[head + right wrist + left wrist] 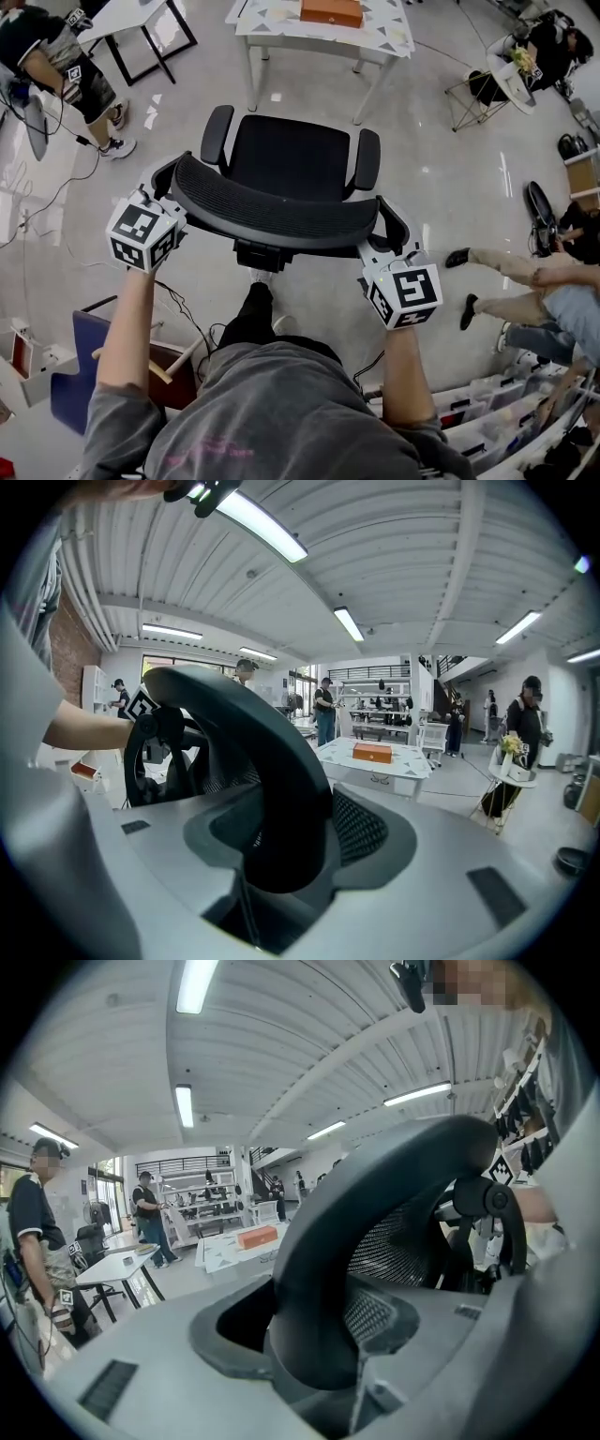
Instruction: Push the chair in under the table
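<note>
A black mesh office chair (pixel 291 155) stands on the shiny floor with its seat facing the white table (pixel 272 30) ahead; a stretch of floor lies between them. An orange box (pixel 331 11) lies on that table. My left gripper (pixel 167 183) is shut on the left end of the curved backrest (pixel 272 211), and my right gripper (pixel 389 230) is shut on its right end. In the left gripper view the backrest rim (pixel 319 1241) fills the gap of the left gripper (pixel 309 1335). The right gripper (pixel 272 855) likewise clasps the backrest rim (pixel 281 761).
A person (pixel 56 56) stands by another table (pixel 131 19) at the far left. A small side table (pixel 511 80) is at the far right. A seated person's legs (pixel 525 281) stretch out on the right. Storage bins (pixel 487 412) sit near right, a blue seat (pixel 75 375) near left.
</note>
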### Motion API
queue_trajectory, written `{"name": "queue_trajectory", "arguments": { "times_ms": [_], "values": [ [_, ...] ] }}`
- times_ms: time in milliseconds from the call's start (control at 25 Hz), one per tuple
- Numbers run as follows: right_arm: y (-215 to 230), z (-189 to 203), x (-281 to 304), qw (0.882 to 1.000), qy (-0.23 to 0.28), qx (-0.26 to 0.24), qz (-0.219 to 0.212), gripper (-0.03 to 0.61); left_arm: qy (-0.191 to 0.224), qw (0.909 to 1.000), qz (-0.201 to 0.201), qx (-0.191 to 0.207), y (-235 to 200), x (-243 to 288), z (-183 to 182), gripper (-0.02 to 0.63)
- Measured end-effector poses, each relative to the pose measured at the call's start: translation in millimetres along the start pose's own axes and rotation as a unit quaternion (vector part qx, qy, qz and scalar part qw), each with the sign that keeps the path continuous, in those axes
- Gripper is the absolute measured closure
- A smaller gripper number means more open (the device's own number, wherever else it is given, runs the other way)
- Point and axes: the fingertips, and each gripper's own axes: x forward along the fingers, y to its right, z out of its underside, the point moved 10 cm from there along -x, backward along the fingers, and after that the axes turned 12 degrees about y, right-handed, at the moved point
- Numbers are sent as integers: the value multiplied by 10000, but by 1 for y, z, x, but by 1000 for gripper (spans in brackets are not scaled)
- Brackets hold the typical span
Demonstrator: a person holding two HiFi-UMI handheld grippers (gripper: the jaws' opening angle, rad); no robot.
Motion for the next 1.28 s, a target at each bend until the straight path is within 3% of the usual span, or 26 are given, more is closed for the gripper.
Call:
{"name": "queue_trajectory", "arguments": {
  "times_ms": [520,1280],
  "values": [
    [66,-5,91,10000,-18,47,-3,353,64,10000,75,11,-66,94,-9,399],
    [146,-6,190,9990,59,186,412,353,25,9991,417,-20,-138,213,-20,396]
  ]
}}
